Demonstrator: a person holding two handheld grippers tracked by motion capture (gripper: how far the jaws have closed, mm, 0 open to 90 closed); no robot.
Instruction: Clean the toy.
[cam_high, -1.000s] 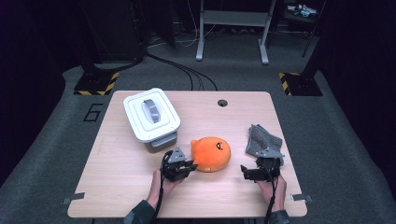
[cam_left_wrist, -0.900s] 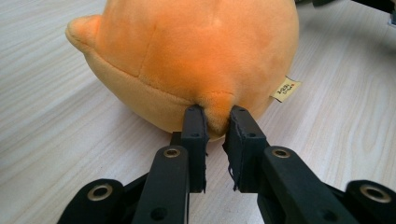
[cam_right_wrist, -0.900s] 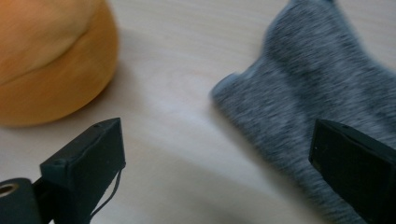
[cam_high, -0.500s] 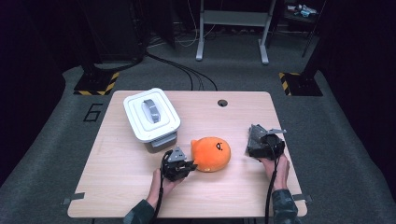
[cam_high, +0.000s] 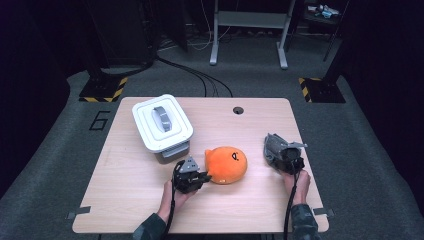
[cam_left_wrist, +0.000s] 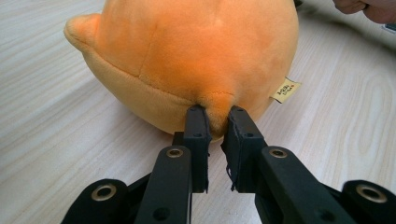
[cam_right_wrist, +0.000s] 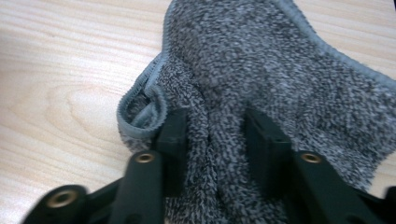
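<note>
Currently, findings as follows.
Work in hand: 2 soft items on the table (cam_high: 150, 210) are each taken by a gripper, an orange plush toy (cam_high: 227, 164) and a grey cloth (cam_high: 272, 146).
Change, right side: a second ago the right gripper (cam_high: 286, 159) sits nearer the person, short of the cloth; half a second ago it is already at the cloth; now it rests on the cloth's near edge.
Right jaws: they have just been closing, and the right gripper view shows a ridge of cloth (cam_right_wrist: 280, 84) bunched between them, so they are clamped on the cloth.
Change, left side: none noted; the left gripper (cam_high: 199, 176) stays at the toy's left end across all 3 high views.
Left jaws: nearly together, pinching a small nub of the toy (cam_left_wrist: 196, 56) low on its side.
Toy position: centre of the table, resting on the surface, just right of the lidded white box (cam_high: 162, 122).
Cloth position: crumpled near the table's right edge, well apart from the toy.
Judgement: both items now appear secured; a lift or carry looks possible, though the cloth grip takes a fold and not the whole piece.
Label: a small yellow tag (cam_left_wrist: 285, 89) is sewn at the toy's seam; its print is too small to read.
Floor marking: the digit 6 (cam_high: 100, 120) on the grey mat left of the table.
</note>
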